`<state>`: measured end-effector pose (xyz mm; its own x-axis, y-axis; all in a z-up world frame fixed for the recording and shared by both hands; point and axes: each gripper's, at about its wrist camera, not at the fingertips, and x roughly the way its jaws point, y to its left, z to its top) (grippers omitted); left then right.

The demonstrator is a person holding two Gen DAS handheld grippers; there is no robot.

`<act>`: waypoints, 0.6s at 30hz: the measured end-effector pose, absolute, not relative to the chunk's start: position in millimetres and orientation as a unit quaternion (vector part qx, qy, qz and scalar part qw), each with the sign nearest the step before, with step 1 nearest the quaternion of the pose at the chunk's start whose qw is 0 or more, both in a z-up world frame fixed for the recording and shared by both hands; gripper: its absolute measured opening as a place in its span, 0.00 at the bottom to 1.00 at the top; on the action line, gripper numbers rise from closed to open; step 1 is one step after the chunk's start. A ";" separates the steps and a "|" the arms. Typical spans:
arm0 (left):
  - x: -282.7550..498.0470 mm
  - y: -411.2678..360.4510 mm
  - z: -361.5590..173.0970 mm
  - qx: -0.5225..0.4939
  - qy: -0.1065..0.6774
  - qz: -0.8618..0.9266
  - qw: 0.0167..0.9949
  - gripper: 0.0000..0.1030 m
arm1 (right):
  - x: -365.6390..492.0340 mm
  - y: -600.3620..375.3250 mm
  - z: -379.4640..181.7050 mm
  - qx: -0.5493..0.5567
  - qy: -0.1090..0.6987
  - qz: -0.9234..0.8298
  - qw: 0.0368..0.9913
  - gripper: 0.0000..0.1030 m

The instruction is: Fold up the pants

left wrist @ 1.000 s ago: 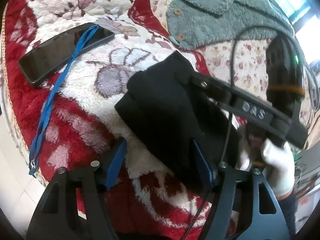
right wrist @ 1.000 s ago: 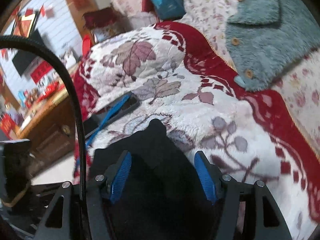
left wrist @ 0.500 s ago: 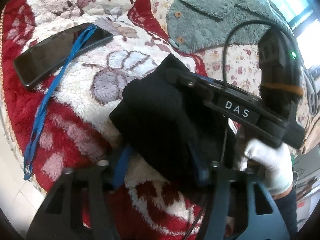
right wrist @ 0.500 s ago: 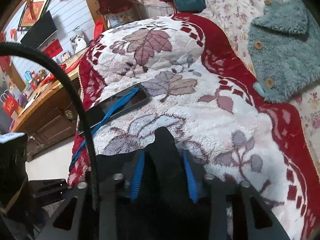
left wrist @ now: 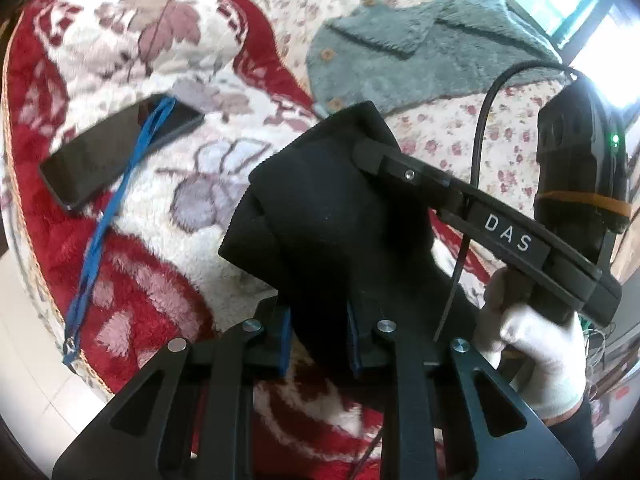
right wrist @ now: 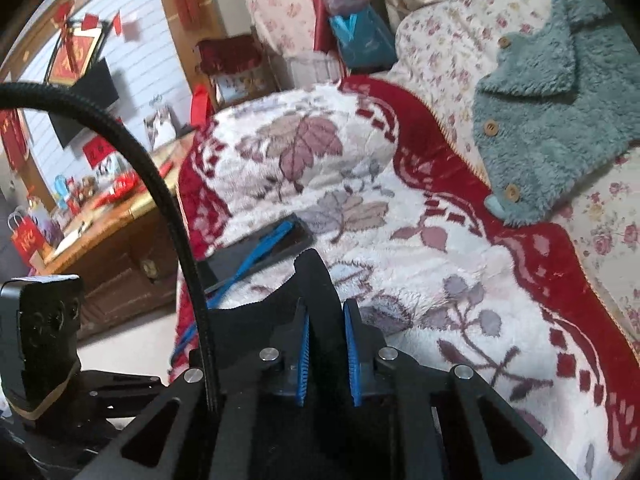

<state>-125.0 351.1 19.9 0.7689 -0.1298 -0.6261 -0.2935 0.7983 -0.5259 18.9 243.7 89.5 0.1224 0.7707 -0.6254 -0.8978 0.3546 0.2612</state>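
Note:
The black pants point(left wrist: 320, 216) are bunched into a thick folded bundle held just above the red and white floral blanket point(left wrist: 168, 224). My left gripper point(left wrist: 318, 334) is shut on the near edge of the pants. My right gripper point(right wrist: 325, 346) is shut on another part of the pants point(right wrist: 316, 288), which stick up between its blue pads point(right wrist: 352, 360). The right gripper also shows in the left wrist view point(left wrist: 460, 204), lying across the top of the bundle, held by a white-gloved hand point(left wrist: 536, 344).
A black phone point(left wrist: 116, 156) with a blue lanyard point(left wrist: 104, 224) lies on the blanket to the left. A teal fleece jacket point(left wrist: 420, 64) lies further back on the flowered sofa cover point(left wrist: 500, 128). A wooden table point(right wrist: 100, 240) stands off the blanket's left edge.
Both grippers have closed from open onto the black pants. The bundle has lifted and shifted slightly to the right.

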 end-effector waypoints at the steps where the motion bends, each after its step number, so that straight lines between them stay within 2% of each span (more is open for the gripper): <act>1: -126.5 348.7 25.0 -0.309 0.333 0.045 0.890 0.19 | 18.1 240.0 91.9 -0.082 0.351 0.560 0.746 0.14; 5: -133.4 339.8 41.5 -0.292 0.320 0.043 0.900 0.19 | 20.0 215.5 103.4 -0.026 0.351 0.560 0.750 0.14; 18: -148.6 287.2 88.1 -0.218 0.295 0.016 0.930 0.19 | 7.6 138.0 136.8 0.054 0.320 0.540 0.776 0.14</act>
